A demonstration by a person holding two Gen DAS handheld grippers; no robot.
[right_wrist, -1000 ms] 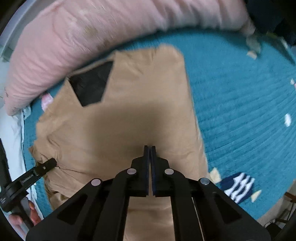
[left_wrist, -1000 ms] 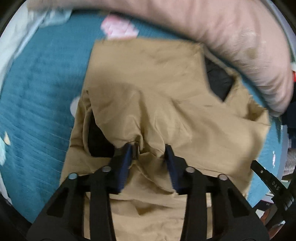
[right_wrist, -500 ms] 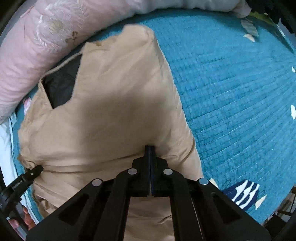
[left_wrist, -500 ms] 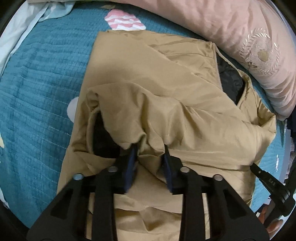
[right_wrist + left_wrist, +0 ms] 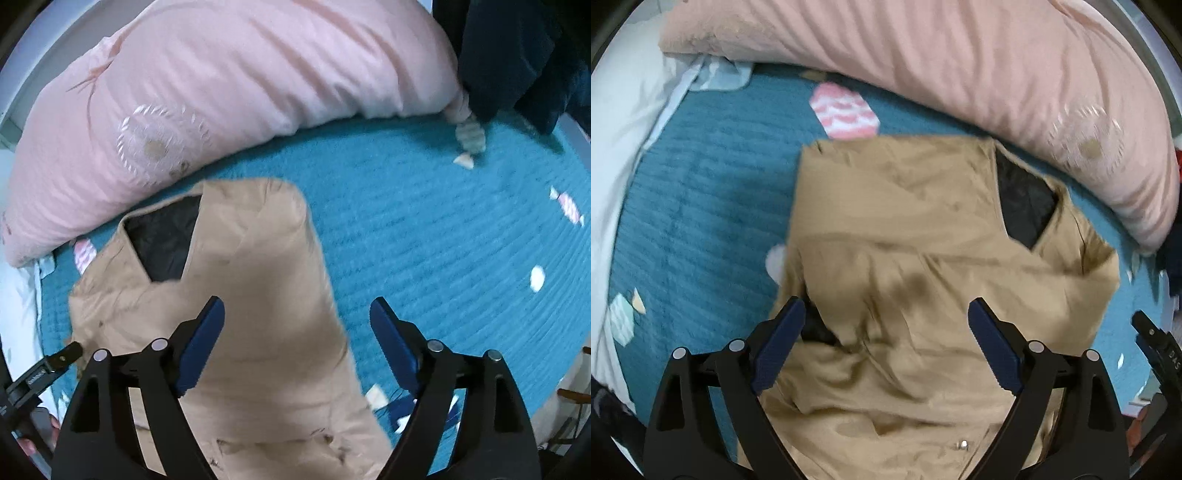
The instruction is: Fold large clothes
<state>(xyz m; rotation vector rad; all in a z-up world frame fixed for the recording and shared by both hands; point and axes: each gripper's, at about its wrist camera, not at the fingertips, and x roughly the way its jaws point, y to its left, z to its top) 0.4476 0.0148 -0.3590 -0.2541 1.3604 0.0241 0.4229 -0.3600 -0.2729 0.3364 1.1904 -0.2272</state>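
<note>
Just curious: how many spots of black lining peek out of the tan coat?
2: one triangle near the pink duvet, one small patch beside the left tongs. More may be hidden.

- Jacket [image 5: 923, 229] flat on bedspread [image 5: 701, 221], folded into a block; lining patch [image 5: 1027, 206] exposed at far right corner in left wrist view.
- Quilt [image 5: 960, 62] bunched along far edge of bed, behind jacket, touching its far right corner.
- Left claw [image 5: 886, 328] above near part of jacket, jaws wide, just opened, no fabric between pads.
- Right claw [image 5: 297, 328] above jacket's right edge, jaws wide, just opened; left pad over fabric, right pad over bedspread.
- Left claw tip also in right wrist view, at jacket's left edge.
- Dark clothes [image 5: 517, 55] heaped at far right, behind quilt end.
</note>
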